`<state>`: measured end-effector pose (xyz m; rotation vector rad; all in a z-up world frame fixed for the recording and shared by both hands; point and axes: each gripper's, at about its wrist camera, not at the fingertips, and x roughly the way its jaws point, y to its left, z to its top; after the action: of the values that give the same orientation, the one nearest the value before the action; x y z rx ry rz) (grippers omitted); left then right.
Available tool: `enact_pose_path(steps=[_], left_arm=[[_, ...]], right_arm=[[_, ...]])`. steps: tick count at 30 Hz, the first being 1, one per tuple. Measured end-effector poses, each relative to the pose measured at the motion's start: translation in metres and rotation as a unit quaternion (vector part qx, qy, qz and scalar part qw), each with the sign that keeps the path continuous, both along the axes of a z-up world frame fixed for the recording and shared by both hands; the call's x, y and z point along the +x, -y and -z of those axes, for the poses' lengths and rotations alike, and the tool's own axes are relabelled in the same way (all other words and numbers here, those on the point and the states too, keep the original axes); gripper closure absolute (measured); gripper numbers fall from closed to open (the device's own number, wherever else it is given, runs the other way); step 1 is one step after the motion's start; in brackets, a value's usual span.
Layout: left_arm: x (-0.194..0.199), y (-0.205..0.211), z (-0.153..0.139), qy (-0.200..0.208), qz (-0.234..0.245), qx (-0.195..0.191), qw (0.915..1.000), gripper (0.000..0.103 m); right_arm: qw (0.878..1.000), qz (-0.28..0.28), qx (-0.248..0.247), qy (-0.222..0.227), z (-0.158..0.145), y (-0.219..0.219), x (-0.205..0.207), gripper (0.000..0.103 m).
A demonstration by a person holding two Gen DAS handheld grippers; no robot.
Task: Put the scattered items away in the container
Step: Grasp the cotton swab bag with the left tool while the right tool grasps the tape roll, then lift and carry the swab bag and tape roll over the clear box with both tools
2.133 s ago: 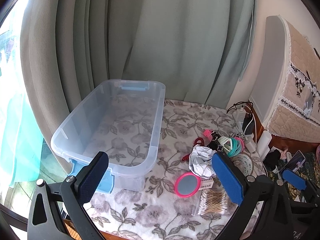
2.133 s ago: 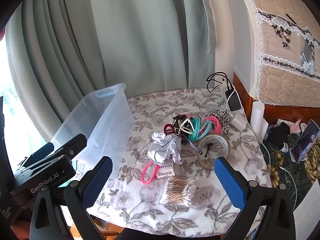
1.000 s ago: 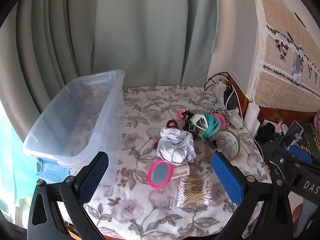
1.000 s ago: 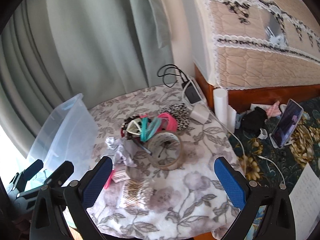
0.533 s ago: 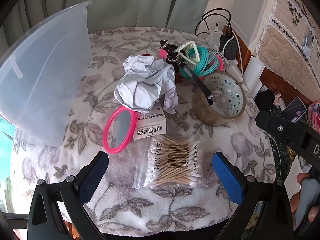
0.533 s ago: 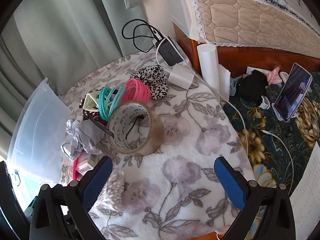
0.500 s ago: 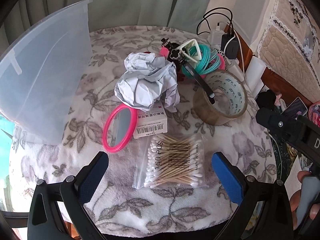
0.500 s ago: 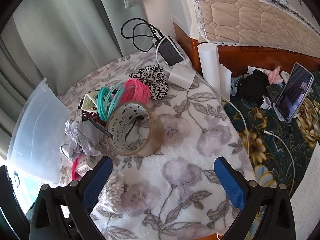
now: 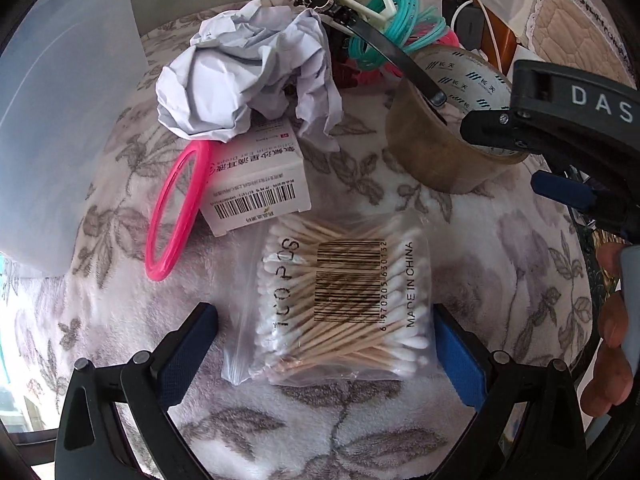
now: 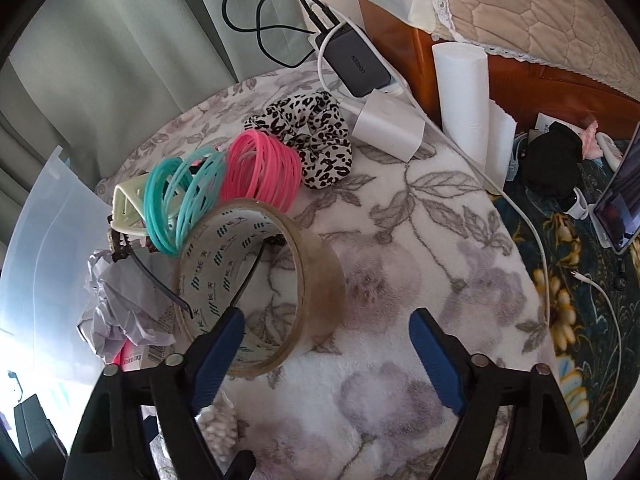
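Observation:
My left gripper point(image 9: 326, 330) is open, its blue fingers on either side of a clear bag of cotton swabs point(image 9: 340, 300) lying on the floral cloth. Beyond it lie a white barcoded box point(image 9: 256, 184), a pink ring mirror point(image 9: 176, 212) and crumpled paper point(image 9: 248, 80). My right gripper point(image 10: 324, 328) is open, close over a roll of brown tape point(image 10: 264, 280), with the left finger point(image 10: 216, 344) in front of the roll's opening. The clear plastic container point(image 9: 60, 100) stands at the left and also shows in the right wrist view point(image 10: 44, 240).
Teal bands point(image 10: 180, 200), pink bands point(image 10: 260, 168), a leopard scrunchie point(image 10: 316, 140) and a black headband point(image 9: 384, 48) lie behind the tape. Chargers and cables point(image 10: 356, 60) sit at the table's back edge. A white roll point(image 10: 460, 96) and phone point(image 10: 620, 200) are beside the table.
Both grippers have come down and forward. The left one now straddles the swab bag; the right one has closed in on the tape roll.

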<state>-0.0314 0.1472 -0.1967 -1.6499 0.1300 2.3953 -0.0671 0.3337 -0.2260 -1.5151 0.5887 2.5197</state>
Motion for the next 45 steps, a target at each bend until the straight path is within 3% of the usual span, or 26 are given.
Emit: enact_pose_path(steps=[7, 11, 13, 17, 30, 40, 45], left_arm=[[0.001, 0.000, -0.002, -0.009, 0.006, -0.007, 0.9999, 0.009], [0.003, 0.002, -0.006, -0.017, 0.004, -0.010, 0.9998, 0.022], [0.004, 0.005, -0.008, -0.018, 0.001, -0.007, 0.9998, 0.031], [0.005, 0.014, -0.012, -0.016, -0.009, 0.011, 0.9998, 0.032], [0.021, 0.024, -0.039, -0.039, -0.002, 0.040, 0.9985, 0.033], [0.032, 0.020, -0.047, -0.082, -0.004, 0.062, 0.9947, 0.033], [0.037, 0.015, -0.066, -0.113, -0.009, 0.082, 0.9902, 0.033]], right_arm=[[0.999, 0.029, -0.025, 0.008, 0.012, -0.009, -0.002, 0.033], [0.998, 0.035, -0.054, -0.002, 0.011, -0.011, 0.001, 0.059], [0.998, 0.033, -0.061, -0.009, 0.009, -0.009, 0.001, 0.067], [0.997, 0.042, -0.065, -0.021, 0.002, -0.011, 0.009, 0.081], [0.994, 0.060, -0.041, -0.083, -0.045, -0.024, 0.034, 0.091], [0.989, 0.061, -0.042, -0.131, -0.080, -0.027, 0.051, 0.092], [0.986, 0.056, -0.041, -0.153, -0.099, -0.021, 0.059, 0.092]])
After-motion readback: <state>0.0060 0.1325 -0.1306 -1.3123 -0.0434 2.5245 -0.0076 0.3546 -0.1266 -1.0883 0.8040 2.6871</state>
